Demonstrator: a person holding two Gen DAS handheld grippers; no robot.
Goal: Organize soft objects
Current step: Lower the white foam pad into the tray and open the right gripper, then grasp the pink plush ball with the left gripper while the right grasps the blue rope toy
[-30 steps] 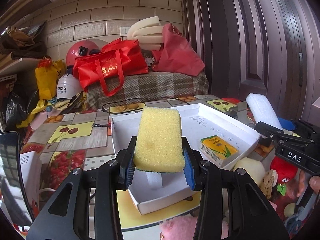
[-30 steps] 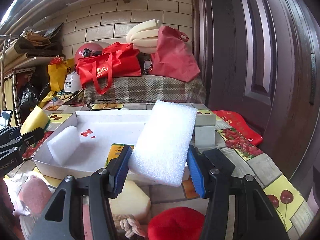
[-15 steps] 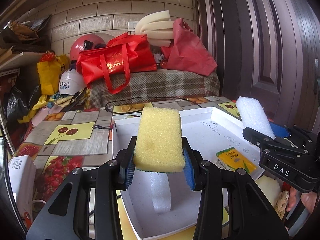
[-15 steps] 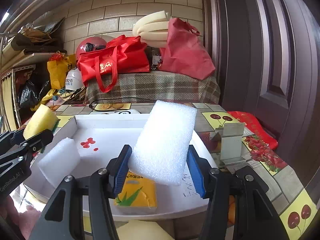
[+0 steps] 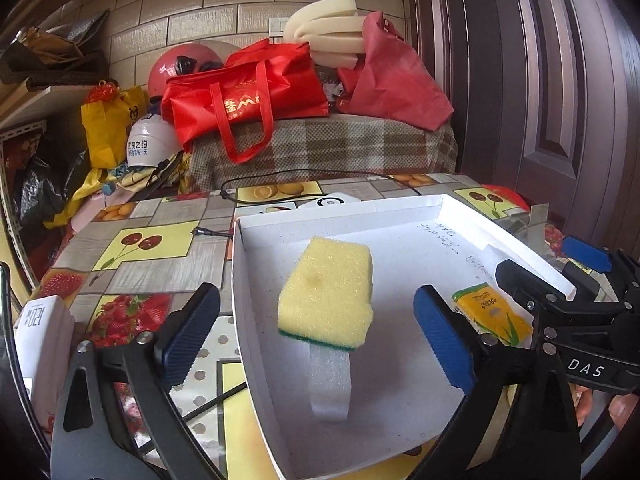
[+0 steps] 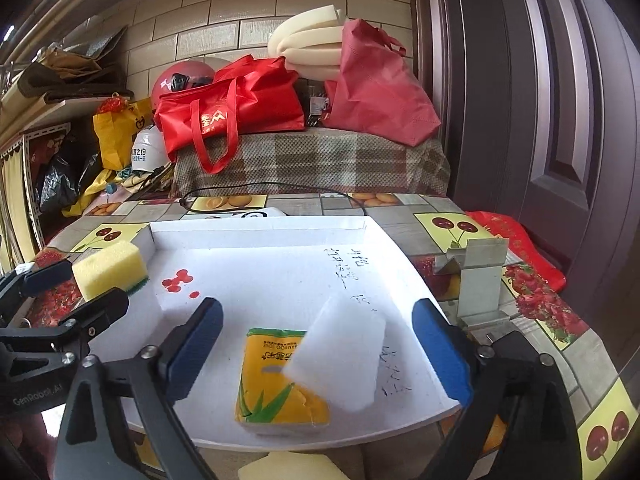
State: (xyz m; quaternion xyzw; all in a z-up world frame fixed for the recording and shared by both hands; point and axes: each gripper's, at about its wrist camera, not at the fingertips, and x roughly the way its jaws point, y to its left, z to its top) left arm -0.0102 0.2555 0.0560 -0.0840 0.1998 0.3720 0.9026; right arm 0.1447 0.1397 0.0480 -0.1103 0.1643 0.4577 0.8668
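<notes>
A: Grippers are both gaping wide, jaws having just been opening: left gripper is letting the yellow sponge go over the white tray.
B: Right gripper is dropping the white foam block onto the tissue pack. It is probably risking a bounce off the tray onto the desk.

the yellow sponge is porous, matt foam with a green scouring layer beneath; the white foam block looks fine-celled and soft; the white box is matt cardboard; the tissue pack is glossy plastic film; the tablecloth is smooth, printed, faintly shiny.
</notes>
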